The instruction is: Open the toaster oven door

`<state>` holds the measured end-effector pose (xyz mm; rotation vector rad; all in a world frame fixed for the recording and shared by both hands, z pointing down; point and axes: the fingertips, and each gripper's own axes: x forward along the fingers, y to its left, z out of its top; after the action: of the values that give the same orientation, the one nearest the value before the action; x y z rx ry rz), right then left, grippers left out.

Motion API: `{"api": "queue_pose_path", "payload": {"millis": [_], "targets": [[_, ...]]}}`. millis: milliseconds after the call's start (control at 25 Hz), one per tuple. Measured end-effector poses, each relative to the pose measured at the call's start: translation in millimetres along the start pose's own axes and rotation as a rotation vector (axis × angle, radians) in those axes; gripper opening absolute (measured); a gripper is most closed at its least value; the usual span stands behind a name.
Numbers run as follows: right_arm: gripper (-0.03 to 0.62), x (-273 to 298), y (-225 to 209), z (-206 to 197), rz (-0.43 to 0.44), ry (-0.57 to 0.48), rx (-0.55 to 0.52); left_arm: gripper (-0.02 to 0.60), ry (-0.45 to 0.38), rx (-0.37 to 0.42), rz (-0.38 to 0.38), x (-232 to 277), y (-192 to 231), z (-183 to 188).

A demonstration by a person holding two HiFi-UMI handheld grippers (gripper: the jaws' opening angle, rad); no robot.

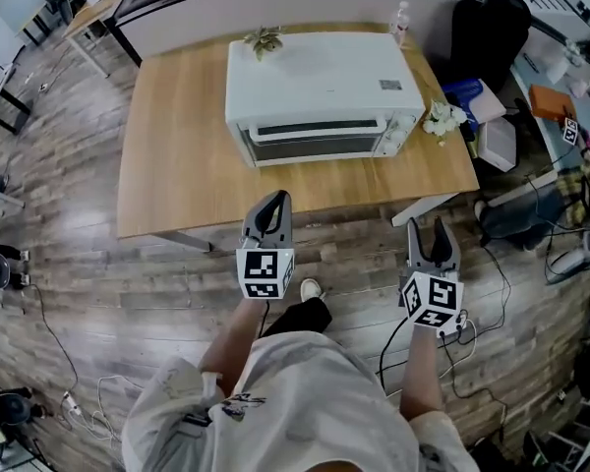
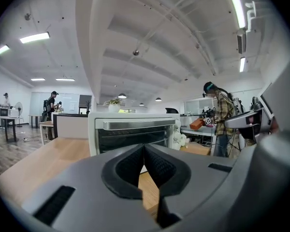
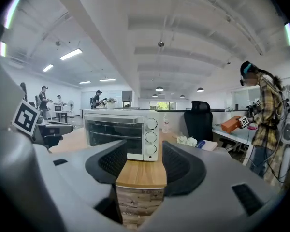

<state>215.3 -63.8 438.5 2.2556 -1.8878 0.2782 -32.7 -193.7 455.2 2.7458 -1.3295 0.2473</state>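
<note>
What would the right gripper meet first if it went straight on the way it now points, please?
Most likely the knob panel of the toaster oven, centred between the open jaws of the right gripper; it might catch the table edge first.

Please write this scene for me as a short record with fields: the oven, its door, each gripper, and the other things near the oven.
oven: white, on the wooden table, knobs at its right end
door: shut, handle bar along its top edge
left gripper: jaws together, empty, not touching the oven
right gripper: jaws apart, empty, not touching the oven
nearby: plant at the oven's back left, flowers to its right, bottle at the far right corner
</note>
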Motion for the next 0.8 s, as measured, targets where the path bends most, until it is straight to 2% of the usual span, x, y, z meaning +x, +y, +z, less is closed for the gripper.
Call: {"api": "queue_pose_path", "payload": {"millis": [280, 520, 800], "targets": [[0.242, 63, 27, 18, 0.118, 0.007, -0.036, 0.015, -0.003, -0.006, 0.096, 11, 44, 4], [0.242, 107, 40, 35, 0.175, -0.003, -0.094, 0.015, -0.008, -0.019, 0.146, 27, 70, 3], [0.242, 144, 45, 50, 0.221, -0.016, -0.158, 0.015, 0.007, -0.019, 0.152, 50, 81, -10]]}}
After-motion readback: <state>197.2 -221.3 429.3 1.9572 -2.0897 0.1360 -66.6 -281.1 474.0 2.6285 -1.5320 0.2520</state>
